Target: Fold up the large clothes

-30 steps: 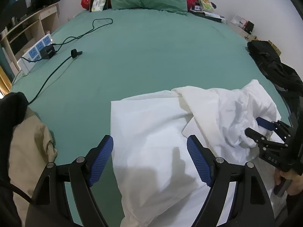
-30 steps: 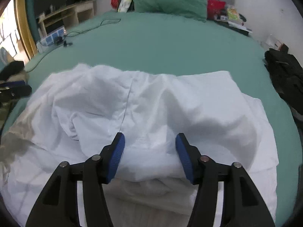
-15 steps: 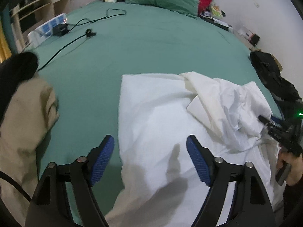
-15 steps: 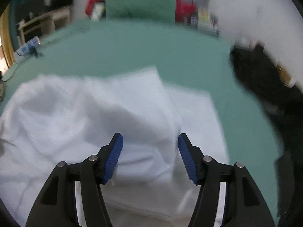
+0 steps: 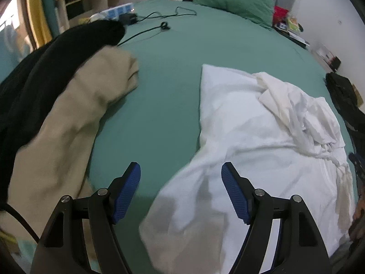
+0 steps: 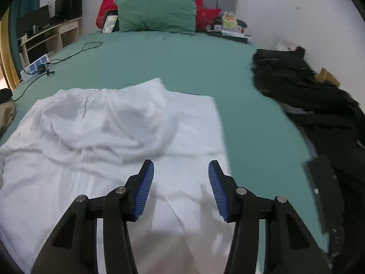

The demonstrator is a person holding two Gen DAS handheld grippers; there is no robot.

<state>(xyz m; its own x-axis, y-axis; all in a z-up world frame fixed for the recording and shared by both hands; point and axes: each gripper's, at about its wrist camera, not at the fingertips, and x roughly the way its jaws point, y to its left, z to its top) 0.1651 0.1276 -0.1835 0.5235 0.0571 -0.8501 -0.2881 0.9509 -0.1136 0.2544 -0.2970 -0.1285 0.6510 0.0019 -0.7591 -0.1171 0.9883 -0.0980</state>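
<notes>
A large white garment (image 5: 257, 141) lies crumpled on the green bed (image 5: 173, 73), its upper part bunched into folds. It also shows in the right wrist view (image 6: 109, 132). My left gripper (image 5: 180, 191) is open and empty, above the garment's near left edge. My right gripper (image 6: 180, 187) is open and empty, over the garment's near right part. A small part of the right gripper shows at the left wrist view's right edge (image 5: 357, 166).
Beige (image 5: 68, 123) and black (image 5: 45, 64) clothes lie left of the garment. A black garment pile (image 6: 314, 105) lies on the right. Cables and a power strip (image 6: 36, 67) lie at the far left. A green pillow (image 6: 157, 16) is at the headboard.
Both grippers have swung outward: the left view now shows more of the beige and black clothes, the right view more of the black pile. Both stayed open and empty.
</notes>
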